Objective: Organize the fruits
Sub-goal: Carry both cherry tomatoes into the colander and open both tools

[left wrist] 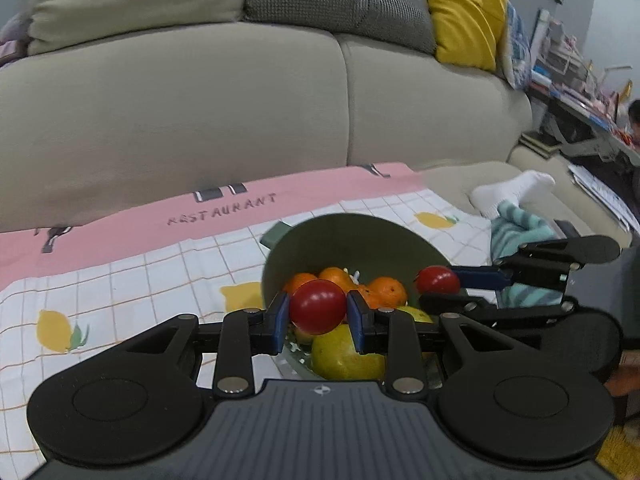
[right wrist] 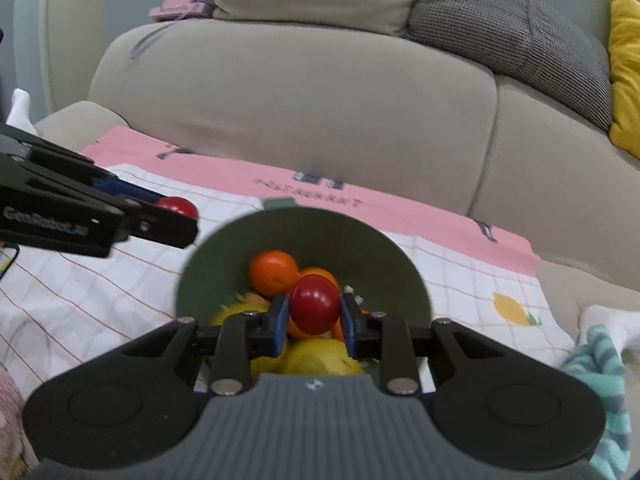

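Holding oranges (right wrist: 273,277) and lemons (right wrist: 320,357): green bowl (right wrist: 304,232).

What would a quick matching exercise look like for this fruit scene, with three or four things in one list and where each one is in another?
Things:
1. left gripper
2. oranges
3. bowl
4. yellow cushion

Places or states:
A. on the checked cloth
B. shut on a red tomato
C. on the sofa
D. inside the bowl

Pairs: 1-B, 2-D, 3-A, 4-C
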Tool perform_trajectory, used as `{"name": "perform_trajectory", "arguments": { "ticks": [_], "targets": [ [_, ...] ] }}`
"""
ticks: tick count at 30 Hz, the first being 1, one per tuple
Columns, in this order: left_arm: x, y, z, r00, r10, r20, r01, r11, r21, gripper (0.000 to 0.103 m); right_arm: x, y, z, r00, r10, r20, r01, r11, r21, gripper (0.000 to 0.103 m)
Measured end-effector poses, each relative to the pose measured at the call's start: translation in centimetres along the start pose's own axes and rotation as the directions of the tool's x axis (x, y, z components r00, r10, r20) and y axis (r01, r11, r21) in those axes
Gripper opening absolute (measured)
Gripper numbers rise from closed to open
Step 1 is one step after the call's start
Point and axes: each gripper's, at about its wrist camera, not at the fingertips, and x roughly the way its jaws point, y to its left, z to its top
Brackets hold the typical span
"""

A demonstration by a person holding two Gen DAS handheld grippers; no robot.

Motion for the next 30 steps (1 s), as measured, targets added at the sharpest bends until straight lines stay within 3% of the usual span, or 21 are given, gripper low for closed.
{"name": "perform_trajectory", "arguments": {
  "ticks": [8, 30],
  "targets": [
    [2.6, -0.7, 0.8, 0.998, -0.013, -0.066, 0.015, 0.999, 0.042, 0.034, 1.2, -2.8, -0.8, 0.998, 0.03, -0.057, -0.025, 0.996, 0.083, 0.024],
    [10.7, -0.9, 4.5, 0.984, -0.008, -0.177, 0.03, 0.992, 0.122, 0.034, 9.6, -5.0, 1.1, 0.987, 0.104, -0.12, -0.107, 0.994, -0.017, 0.024]
  ]
}}
